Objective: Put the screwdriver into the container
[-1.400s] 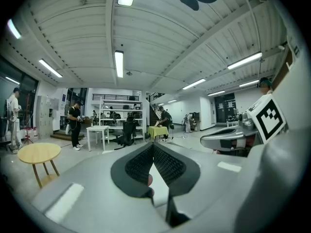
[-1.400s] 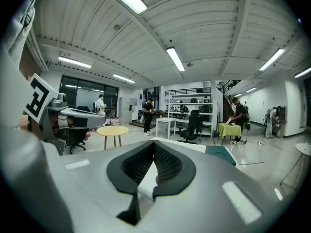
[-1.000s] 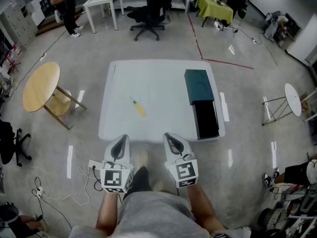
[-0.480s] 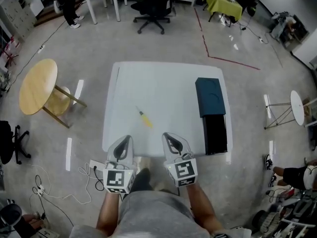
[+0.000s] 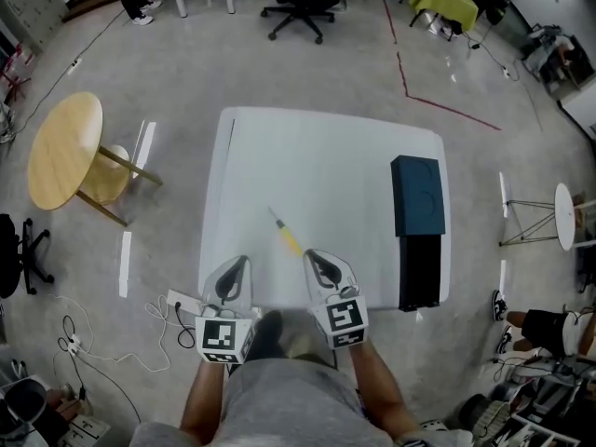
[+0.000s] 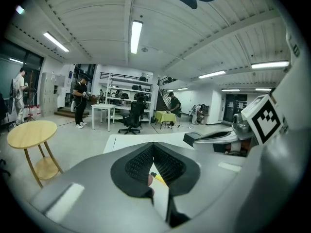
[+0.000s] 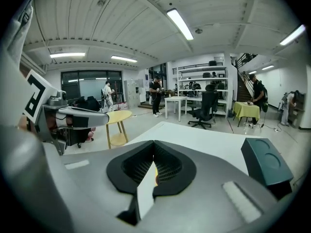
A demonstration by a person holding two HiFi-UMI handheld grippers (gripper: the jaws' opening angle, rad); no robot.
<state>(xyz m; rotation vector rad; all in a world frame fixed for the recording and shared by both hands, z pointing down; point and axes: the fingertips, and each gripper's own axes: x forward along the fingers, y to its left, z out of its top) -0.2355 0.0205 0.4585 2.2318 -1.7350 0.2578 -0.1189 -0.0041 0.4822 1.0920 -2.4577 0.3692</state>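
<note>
Workshop hall, one white table (image 5: pixel 326 156) at centre. At its near edge, two grippers, left gripper (image 5: pixel 235 266) and right gripper (image 5: pixel 317 259), both pressed together and empty, apparently aimed for a reach. Just beyond the right one, one yellow screwdriver (image 5: pixel 288 236), flat, untouched. Farther right, well apart, one dark container (image 5: pixel 418 196) along the table's right edge.

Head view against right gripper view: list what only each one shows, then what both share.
Only the head view: the person's grey shorts and the floor cables. Only the right gripper view: ceiling lights and wall shelving. Both: the white table, the dark container, the round wooden table and the left gripper.
</note>
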